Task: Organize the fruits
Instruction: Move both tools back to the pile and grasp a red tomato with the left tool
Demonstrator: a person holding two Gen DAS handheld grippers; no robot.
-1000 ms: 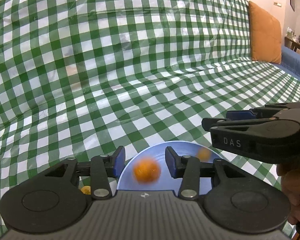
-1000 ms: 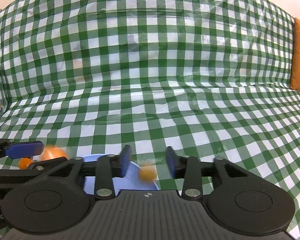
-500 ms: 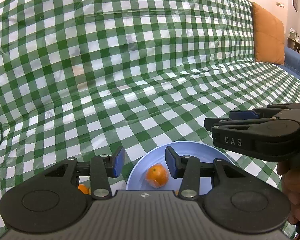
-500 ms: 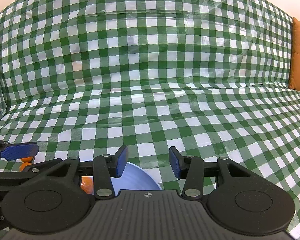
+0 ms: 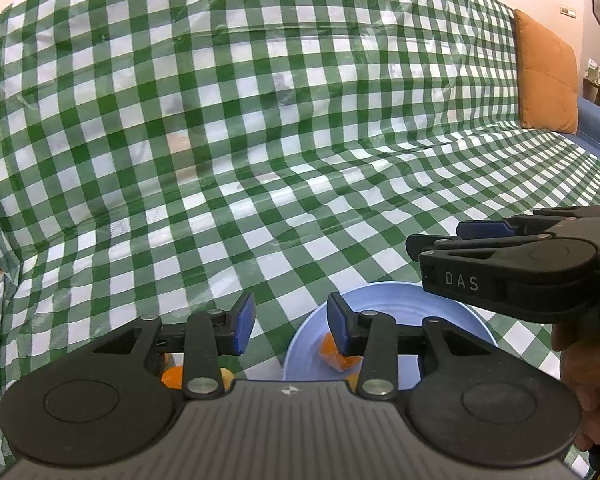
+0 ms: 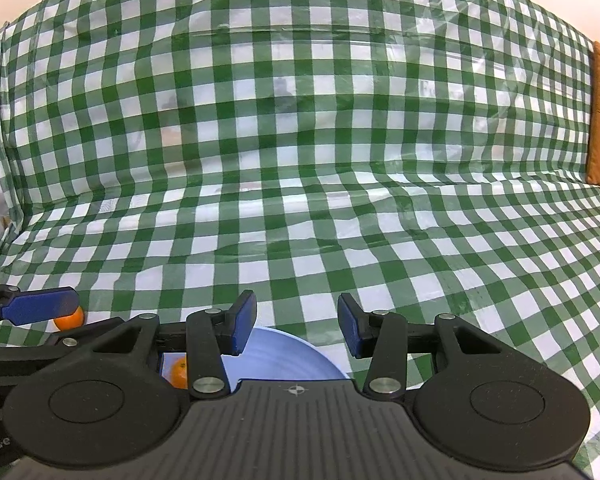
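Looking out along my left gripper [image 5: 287,323], I see its blue-padded fingers [image 5: 242,322] standing apart with nothing between them, held above a sofa draped in a green-and-white checked cloth [image 5: 260,140]. A pale blue plate [image 5: 400,300] lies on the cloth toward the sofa's front edge, partly hidden behind the right-hand finger. One orange [image 5: 334,354] sits on the plate, seen only in part behind that finger, and a sliver of a second orange [image 5: 353,381] shows at the plate's near side. Another orange [image 5: 173,376] lies on the cloth off the plate, to its left, mostly covered by the gripper body. My right gripper [image 5: 480,236] reaches in from the right above the plate, held by my hand [image 5: 588,368].

From the right wrist view, the right gripper [image 6: 297,322] also has its fingers [image 6: 244,320] apart and empty. The blue plate [image 6: 284,356] lies below them with an orange [image 6: 179,372] on its left part. Beyond the plate, a loose orange [image 6: 69,319] rests on the cloth, beside the left gripper's blue finger [image 6: 40,306]. An orange cushion [image 5: 546,76] leans at the sofa's far right corner
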